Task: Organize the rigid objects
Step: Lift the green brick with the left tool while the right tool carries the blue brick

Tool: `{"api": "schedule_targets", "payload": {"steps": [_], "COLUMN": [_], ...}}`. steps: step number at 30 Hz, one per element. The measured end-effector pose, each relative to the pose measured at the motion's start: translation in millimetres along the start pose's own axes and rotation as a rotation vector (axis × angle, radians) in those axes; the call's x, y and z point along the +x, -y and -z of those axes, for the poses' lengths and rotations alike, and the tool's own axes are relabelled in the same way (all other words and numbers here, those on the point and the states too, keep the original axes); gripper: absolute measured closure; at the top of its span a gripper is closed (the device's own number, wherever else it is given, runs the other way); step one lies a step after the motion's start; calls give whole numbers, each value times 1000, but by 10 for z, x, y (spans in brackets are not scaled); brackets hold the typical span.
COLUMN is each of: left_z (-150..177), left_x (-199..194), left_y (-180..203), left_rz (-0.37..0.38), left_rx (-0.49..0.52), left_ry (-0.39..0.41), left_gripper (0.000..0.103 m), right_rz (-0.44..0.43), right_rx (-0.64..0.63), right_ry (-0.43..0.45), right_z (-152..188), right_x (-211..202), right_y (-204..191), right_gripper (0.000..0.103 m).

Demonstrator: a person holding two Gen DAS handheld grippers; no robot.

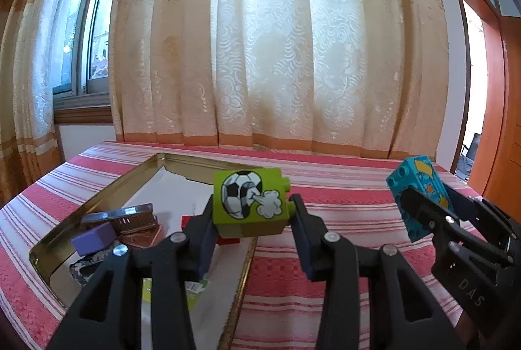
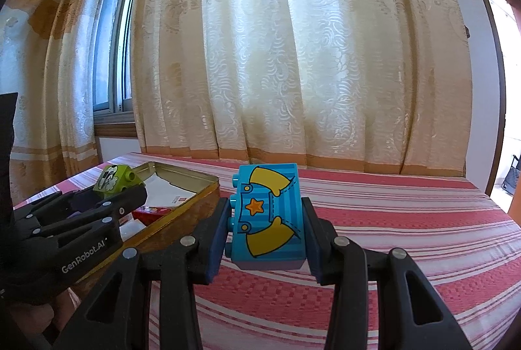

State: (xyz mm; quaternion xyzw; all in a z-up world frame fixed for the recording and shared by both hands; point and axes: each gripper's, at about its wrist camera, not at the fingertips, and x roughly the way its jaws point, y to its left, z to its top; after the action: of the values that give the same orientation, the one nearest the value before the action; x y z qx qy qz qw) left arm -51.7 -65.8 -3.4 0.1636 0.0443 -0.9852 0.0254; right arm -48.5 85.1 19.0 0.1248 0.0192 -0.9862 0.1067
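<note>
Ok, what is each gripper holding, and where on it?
Left gripper holds the green block by its two sides; right gripper holds the blue block by its studded side and the opposite one.

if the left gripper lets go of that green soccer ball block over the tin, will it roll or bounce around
The green block is boxy with flat faces, so it will probably tumble once and settle, not roll. It looks like hard, hollow plastic, likely light, so it may bounce or clatter in the gold tin. The left gripper clamps smooth sides; it could slip if loosened.
</note>
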Motion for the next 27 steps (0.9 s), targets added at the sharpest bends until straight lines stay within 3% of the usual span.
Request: {"api": "schedule_targets", "payload": {"steps": [27], "left_z": [12], "left_x": [-30], "left_y": [-284], "left_rz": [-25], "left_rx": [-32], "left_ry": [1], "left_gripper": [62], "right_rz": [-50], "right_rx": [-13], "right_ry": [-2], "right_z": [-17], "right_x": [50], "right_y": [-206], "right_gripper": [58]}}
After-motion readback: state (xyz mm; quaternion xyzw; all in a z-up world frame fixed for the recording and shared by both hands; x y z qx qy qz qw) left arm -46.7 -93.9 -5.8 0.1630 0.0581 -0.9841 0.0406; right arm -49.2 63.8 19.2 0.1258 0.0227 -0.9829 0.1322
